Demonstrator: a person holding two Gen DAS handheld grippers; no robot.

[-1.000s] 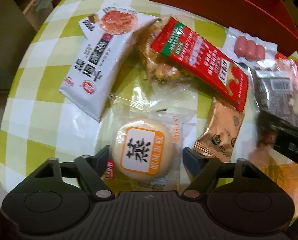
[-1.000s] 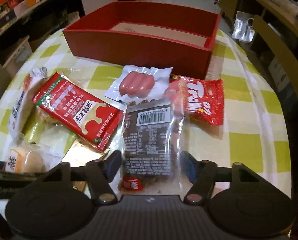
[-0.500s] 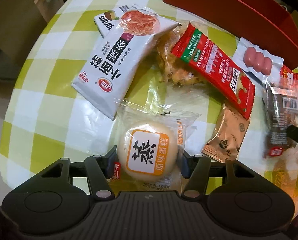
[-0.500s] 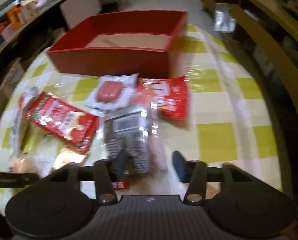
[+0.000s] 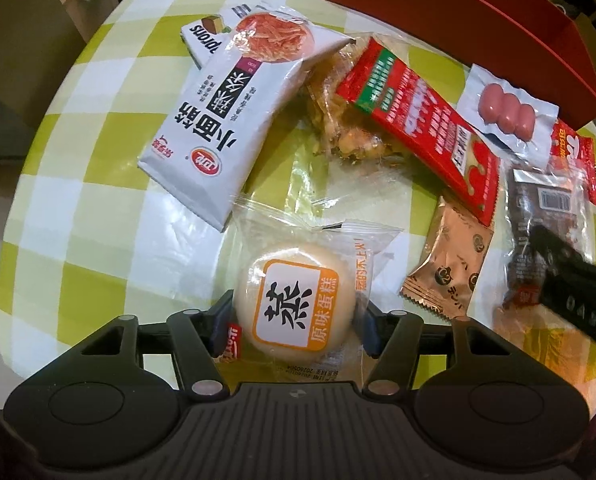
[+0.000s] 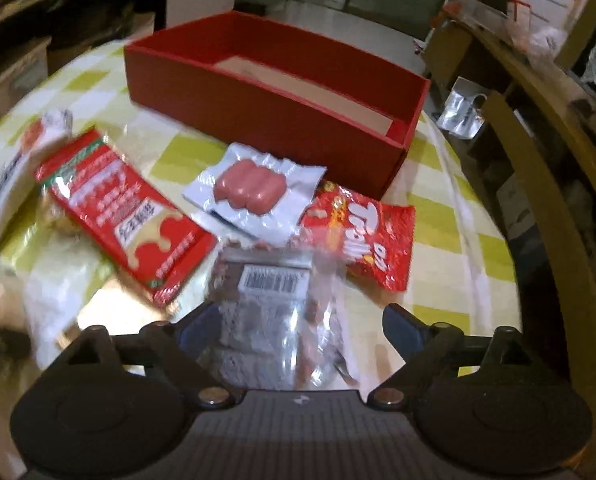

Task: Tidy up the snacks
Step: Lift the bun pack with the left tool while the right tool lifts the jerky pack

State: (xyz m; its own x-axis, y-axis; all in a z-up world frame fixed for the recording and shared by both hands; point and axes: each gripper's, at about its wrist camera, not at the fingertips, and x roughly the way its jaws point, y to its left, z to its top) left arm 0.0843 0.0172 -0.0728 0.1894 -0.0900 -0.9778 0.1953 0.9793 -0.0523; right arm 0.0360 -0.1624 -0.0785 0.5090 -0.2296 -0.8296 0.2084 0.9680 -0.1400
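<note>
A round steamed cake (image 5: 294, 304) in clear wrap with an orange label sits between the fingers of my left gripper (image 5: 296, 326). Both pads touch its sides while the jaws are opening slightly. My right gripper (image 6: 298, 324) points down over a clear bag of dark snack (image 6: 274, 300) with a barcode. Its jaws are opening wide, and the bag lies between them untouched by the pads. The red box (image 6: 266, 120) stands open behind the pile. One right fingertip (image 5: 546, 248) shows over the dark bag (image 5: 546, 216) in the left wrist view.
On the green-checked round table (image 5: 78, 200) lie a white noodle-snack bag (image 5: 226, 128), a red packet (image 5: 422, 132), a sausage pack (image 5: 506, 112), a brown sachet (image 5: 450, 268), a fried-snack bag (image 5: 346, 120) and a red Trolli bag (image 6: 362, 236). A wooden chair rail (image 6: 538, 160) curves at the right.
The left fingers have closed in against the steamed cake. The right jaws, narrow around the dark bag before, have spread wide apart, and the right view has swung sideways and back.
</note>
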